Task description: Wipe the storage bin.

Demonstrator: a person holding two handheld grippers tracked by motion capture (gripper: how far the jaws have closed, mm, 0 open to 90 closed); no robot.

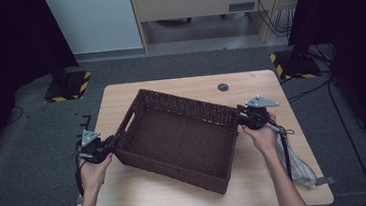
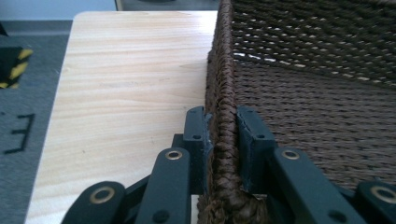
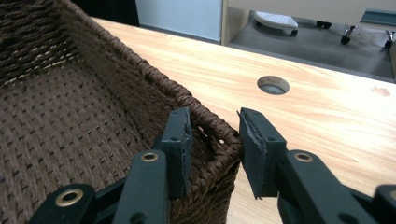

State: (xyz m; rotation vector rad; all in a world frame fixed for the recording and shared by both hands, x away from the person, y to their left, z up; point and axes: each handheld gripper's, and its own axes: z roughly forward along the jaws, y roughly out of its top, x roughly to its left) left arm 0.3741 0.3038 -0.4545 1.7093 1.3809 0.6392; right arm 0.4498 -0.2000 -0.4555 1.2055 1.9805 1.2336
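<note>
A dark brown woven basket (image 1: 186, 102) lies askew on the wooden table (image 1: 179, 85) with nothing in it. My left gripper (image 1: 114, 141) is at its left end. In the left gripper view the left gripper (image 2: 223, 135) is shut on the braided rim of the basket (image 2: 317, 107), one pad pressed on each side. My right gripper (image 1: 238, 117) is at the right far corner. In the right gripper view the right gripper (image 3: 215, 135) straddles the corner rim of the basket (image 3: 70, 116), one jaw inside and one outside, with a sliver of table showing between the outer pad and the rim.
A round cable hole (image 1: 223, 87) sits in the table behind the basket, also seen as the hole (image 3: 273, 85). A grey striped cloth (image 1: 299, 165) hangs by the right forearm near the table's right edge. Stands with yellow-and-black bases (image 1: 69, 85) flank the table on the floor.
</note>
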